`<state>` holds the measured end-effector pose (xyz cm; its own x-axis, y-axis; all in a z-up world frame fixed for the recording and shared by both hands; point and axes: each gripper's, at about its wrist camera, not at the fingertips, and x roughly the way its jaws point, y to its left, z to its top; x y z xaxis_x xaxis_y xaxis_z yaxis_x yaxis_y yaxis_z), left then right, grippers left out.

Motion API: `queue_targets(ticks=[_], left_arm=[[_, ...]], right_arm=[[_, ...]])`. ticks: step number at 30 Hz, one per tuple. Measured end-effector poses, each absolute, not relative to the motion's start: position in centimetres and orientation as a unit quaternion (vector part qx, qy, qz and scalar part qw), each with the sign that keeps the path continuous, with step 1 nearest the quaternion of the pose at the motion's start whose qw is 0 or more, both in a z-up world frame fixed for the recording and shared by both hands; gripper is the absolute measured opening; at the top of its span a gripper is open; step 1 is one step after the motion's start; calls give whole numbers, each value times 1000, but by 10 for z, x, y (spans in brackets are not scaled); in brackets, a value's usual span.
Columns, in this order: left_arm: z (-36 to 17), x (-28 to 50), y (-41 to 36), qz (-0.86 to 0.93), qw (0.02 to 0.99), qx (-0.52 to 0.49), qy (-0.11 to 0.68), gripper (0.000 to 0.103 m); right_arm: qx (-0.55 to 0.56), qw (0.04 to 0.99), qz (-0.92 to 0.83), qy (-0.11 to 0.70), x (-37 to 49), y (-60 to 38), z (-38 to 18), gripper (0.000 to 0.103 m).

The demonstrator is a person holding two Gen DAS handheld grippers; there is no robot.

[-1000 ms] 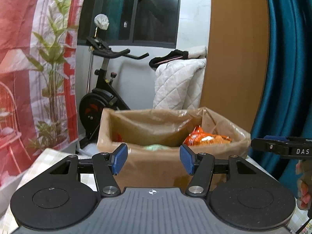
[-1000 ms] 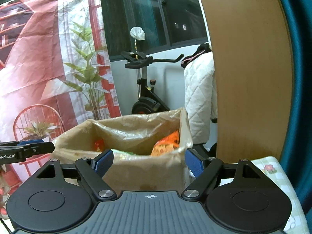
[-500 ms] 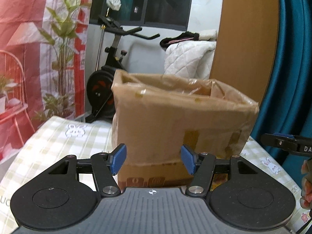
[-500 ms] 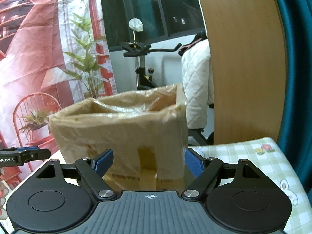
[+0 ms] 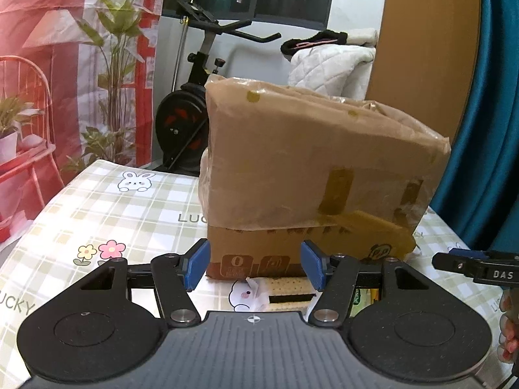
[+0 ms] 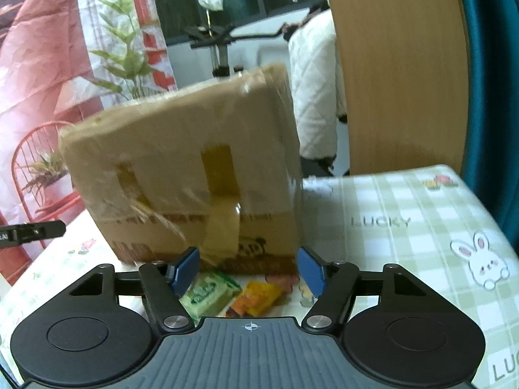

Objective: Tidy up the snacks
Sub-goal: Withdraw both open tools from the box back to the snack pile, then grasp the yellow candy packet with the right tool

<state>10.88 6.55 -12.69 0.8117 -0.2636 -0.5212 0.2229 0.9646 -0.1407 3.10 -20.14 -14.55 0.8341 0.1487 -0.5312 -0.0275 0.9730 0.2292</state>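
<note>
One box (image 5: 311,168), brown cardboard under clear film with strips of tan tape, stood upright on the table (image 5: 107,214), its long axis running across both views, its near face toward the cameras and its open top out of sight. One table, covered in a green-checked cloth with rabbits, flowers and the word LUCKY. Snacks on the cloth just in front of the box, counted as far as visible: one green packet (image 6: 211,291), long axis slanting up to the right; one orange packet (image 6: 259,298) just beside it, to its right; one pale perforated cracker (image 5: 285,287) in the left wrist view, lying flat with its long axis across the frame, beside a scrap of white wrapper (image 5: 258,291). Small blurred shapes past the orange packet could not be identified. Two grippers: left gripper (image 5: 254,267), blue pads apart, nothing between them but air above the cracker, released; right gripper (image 6: 248,269), jaws closing, pads still parted and pressing on nothing, the two packets lying below and between them. Background: one exercise bike (image 5: 194,97), one white quilted cover (image 5: 327,68), one wooden panel (image 6: 395,71), one teal curtain (image 5: 486,129), one red printed hanging (image 5: 48,48).
</note>
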Motion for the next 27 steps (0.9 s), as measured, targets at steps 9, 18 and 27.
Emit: queue_targets(ticks=[9,18,27], left_arm=[[-132,122,68,-124,950,-25,286,63],[-149,133,64,-115,940,-33,320,62],[-164,140,54,-126,931,-32,340,56]], right_arm=[[118,931,35,342,58,-201,-178,49],[97,923,36,370,84,-175,-203,47],[64,921,6,385,102,-167,-217,47]])
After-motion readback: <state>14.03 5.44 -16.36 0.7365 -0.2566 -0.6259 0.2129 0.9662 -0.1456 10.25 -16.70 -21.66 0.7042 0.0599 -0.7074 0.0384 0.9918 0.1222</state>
